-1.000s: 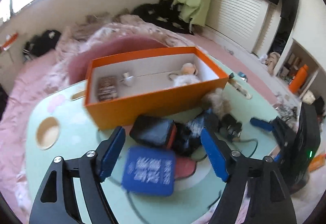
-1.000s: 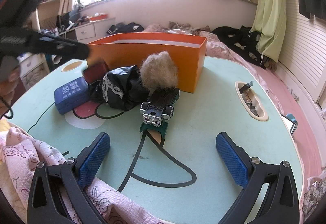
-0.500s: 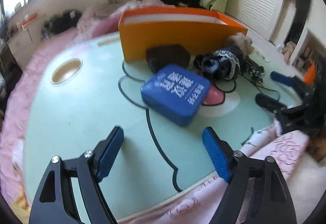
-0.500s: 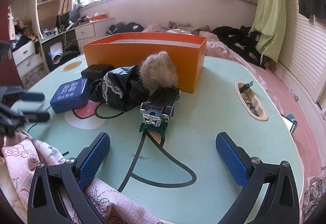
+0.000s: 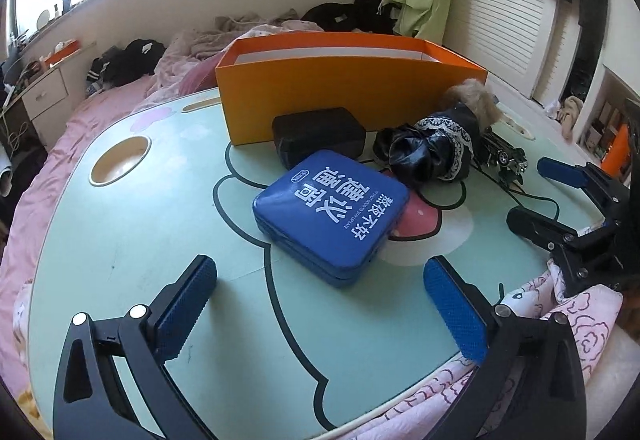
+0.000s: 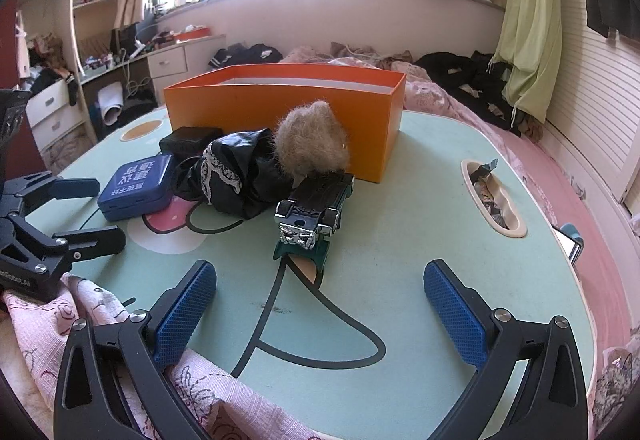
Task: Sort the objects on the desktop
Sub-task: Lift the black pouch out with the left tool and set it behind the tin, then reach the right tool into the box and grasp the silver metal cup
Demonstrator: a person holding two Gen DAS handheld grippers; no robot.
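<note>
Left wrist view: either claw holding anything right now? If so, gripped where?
Nothing held. The left claw is opening, its pads bare, short of the blue tin on the table. The right claw is open and empty too.

From where I sit, the only clear lettering is on the lid of the blue tin point(image 5: 331, 216): large white Chinese characters reading 建议通宵, with a smaller line 熬夜不好 beside them, all upside down to the left wrist camera. A tiny line of Latin capitals runs between the two, too small for me to read, as is the small oval logo near one corner. On the left gripper point(image 6: 72, 210) body I make out part of a word ending "Robot.AI".
</note>
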